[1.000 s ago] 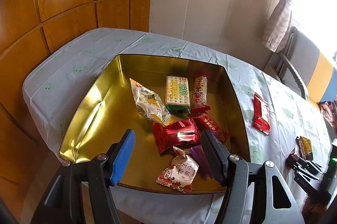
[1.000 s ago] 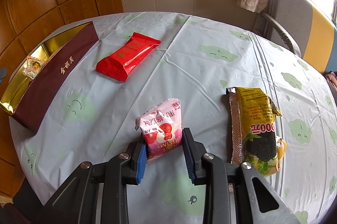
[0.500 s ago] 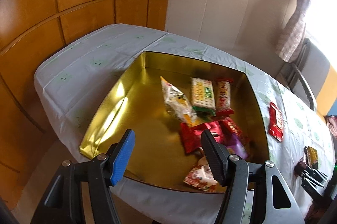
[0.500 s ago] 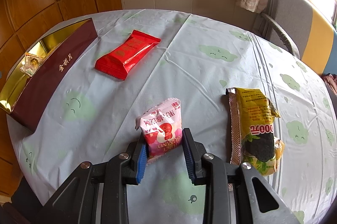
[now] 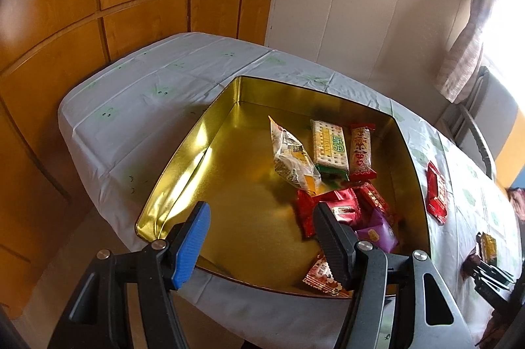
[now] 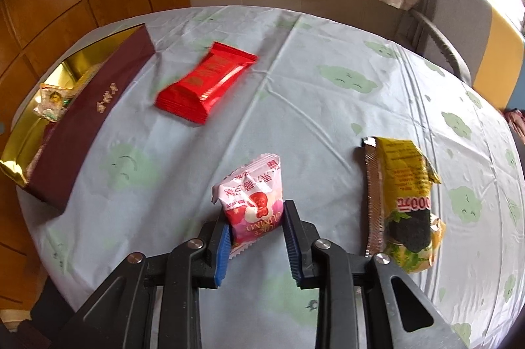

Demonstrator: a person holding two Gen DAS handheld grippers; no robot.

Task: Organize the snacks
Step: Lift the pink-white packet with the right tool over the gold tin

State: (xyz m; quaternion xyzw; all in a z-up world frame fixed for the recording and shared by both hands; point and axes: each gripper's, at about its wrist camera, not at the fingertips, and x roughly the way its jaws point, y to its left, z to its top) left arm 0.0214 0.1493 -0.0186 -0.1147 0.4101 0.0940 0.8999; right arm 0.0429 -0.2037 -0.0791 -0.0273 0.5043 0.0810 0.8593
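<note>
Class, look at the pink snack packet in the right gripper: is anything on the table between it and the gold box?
Nothing visible: bare tablecloth lies between the pink packet and the gold box. The red packet lies farther back, off that line.

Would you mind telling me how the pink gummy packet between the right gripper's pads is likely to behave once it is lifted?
The pink gummy packet looks puffy and creased, so it will probably give under the right gripper rather than stay stiff. It seems light for its size. Its glossy film may slide, since only the lower part is pinched.
</note>
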